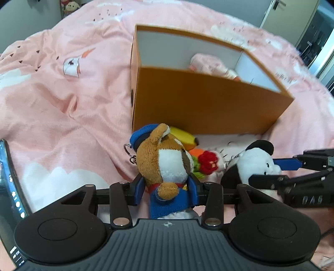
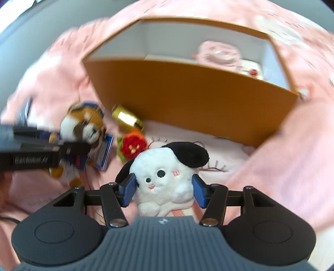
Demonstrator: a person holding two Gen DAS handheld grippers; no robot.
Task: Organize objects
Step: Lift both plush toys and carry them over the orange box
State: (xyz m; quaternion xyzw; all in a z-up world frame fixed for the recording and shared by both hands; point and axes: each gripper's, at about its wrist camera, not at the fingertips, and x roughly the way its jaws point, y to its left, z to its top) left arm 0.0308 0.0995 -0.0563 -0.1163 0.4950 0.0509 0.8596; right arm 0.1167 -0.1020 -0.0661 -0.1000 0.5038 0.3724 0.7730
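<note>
At the bottom of the left wrist view, the left tool (image 1: 169,188) pinches a brown plush dog (image 1: 167,166) in a blue jacket, its blue pads pressed against the toy's sides. Low in the right wrist view, the right tool (image 2: 163,190) likewise clamps a white plush dog (image 2: 165,177) with black ears between its pads. Just beyond them, at mid-frame, three small things lie loose on the pink bedspread (image 1: 62,104): a red knitted flower (image 2: 133,144) with green leaves, a shiny yellow piece (image 2: 127,118) close against the box wall, and something orange (image 1: 196,151) that only the left view shows, too hidden to name. Farther up the frame stands the open orange box (image 1: 208,100), white inside, with a pale pink item (image 2: 219,52) already lying in its far right corner. By my reading the sorting is partly done: one thing is boxed, two toys are gripped but not yet over the rim, and the small pieces beside the box are still to be gathered. In the upper left corner of the left view, more plush toys (image 1: 70,7) sit far back.
</note>
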